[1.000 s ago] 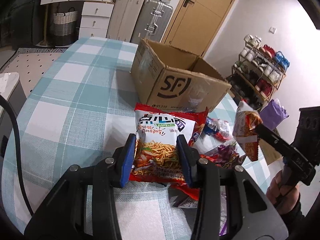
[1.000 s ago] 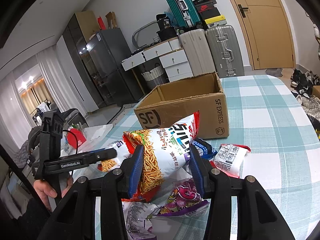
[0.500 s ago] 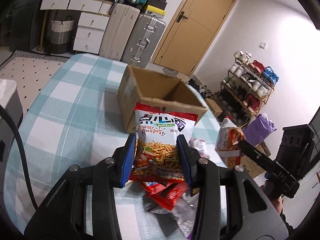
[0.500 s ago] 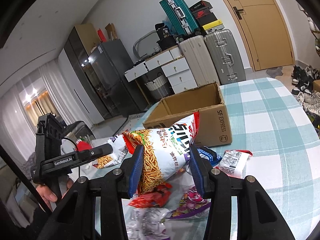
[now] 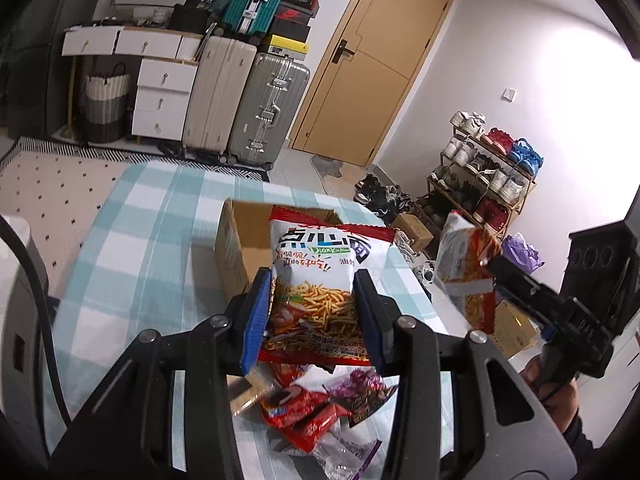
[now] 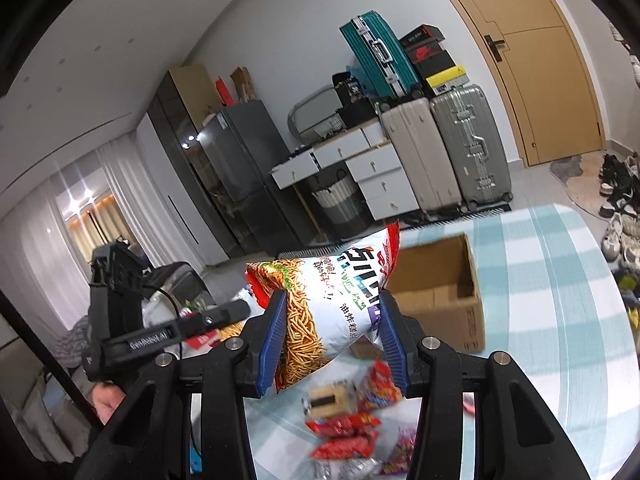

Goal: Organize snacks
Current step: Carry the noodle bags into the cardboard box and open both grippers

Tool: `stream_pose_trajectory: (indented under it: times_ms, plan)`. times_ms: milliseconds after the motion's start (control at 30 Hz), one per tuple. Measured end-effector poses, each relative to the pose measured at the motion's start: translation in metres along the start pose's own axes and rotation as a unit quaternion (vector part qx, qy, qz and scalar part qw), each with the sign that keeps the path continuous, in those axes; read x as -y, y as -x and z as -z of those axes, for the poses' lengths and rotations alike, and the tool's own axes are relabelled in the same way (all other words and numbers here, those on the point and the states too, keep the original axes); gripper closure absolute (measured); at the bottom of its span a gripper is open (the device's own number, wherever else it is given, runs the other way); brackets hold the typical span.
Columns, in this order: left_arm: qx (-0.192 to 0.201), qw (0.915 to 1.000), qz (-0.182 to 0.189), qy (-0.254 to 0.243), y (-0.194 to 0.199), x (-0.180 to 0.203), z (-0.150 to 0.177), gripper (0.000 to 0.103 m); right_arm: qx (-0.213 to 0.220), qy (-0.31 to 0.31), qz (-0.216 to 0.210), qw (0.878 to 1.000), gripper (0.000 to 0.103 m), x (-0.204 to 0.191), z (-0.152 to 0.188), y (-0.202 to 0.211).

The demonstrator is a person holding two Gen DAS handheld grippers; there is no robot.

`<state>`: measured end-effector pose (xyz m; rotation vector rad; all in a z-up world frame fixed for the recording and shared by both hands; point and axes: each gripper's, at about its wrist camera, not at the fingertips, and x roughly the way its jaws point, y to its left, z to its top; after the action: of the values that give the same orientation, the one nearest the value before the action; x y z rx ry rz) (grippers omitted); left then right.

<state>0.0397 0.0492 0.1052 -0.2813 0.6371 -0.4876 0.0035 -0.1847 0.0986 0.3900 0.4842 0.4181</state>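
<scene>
Left gripper (image 5: 314, 312): blue pads closed on the lower half of a white-and-red noodle-snack bag (image 5: 320, 276), held upright in the air above the tabletop (image 5: 132, 248), in front of the open cardboard box (image 5: 240, 240).

Right gripper (image 6: 332, 336): pads closed on a second noodle-snack bag (image 6: 332, 300) of the same print, tilted with its top leaning right, raised above the tabletop. In the left wrist view this bag (image 5: 466, 268) hangs at the right, beyond the table edge, pinched at its lower end by the right gripper.

Cardboard box (image 6: 444, 292): brown, flaps open, standing on the teal-and-white checked cloth, beyond both held bags.

Loose snacks (image 5: 316, 412): pile of red and purple packets lying on the tabletop below the left gripper; same pile (image 6: 348, 424) blurred under the right gripper.

Surroundings: suitcases (image 5: 240, 104) and white drawers (image 5: 160, 96) against the far wall, yellow door (image 5: 372, 64), shoe rack (image 5: 484, 176) at right.
</scene>
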Motion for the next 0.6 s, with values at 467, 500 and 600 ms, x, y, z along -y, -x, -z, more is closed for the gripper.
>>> stream_pose_trajectory:
  times_ms: [467,500,600]
  plan:
    - [-0.018,0.9986,-0.034,-0.037,-0.056,0.034,-0.085,0.065,-0.024,-0.004,0.008,1.000,0.058,-0.002,-0.083,-0.045]
    - [-0.022,0.9985,-0.035,-0.036,-0.066,0.034,-0.089,0.065,-0.028,-0.006,0.010,1.000,0.058,0.001,-0.085,-0.051]
    - [-0.033,0.9980,-0.039,-0.035,-0.092,0.032,-0.097,0.065,-0.039,-0.016,0.016,0.999,0.058,0.014,-0.091,-0.072]
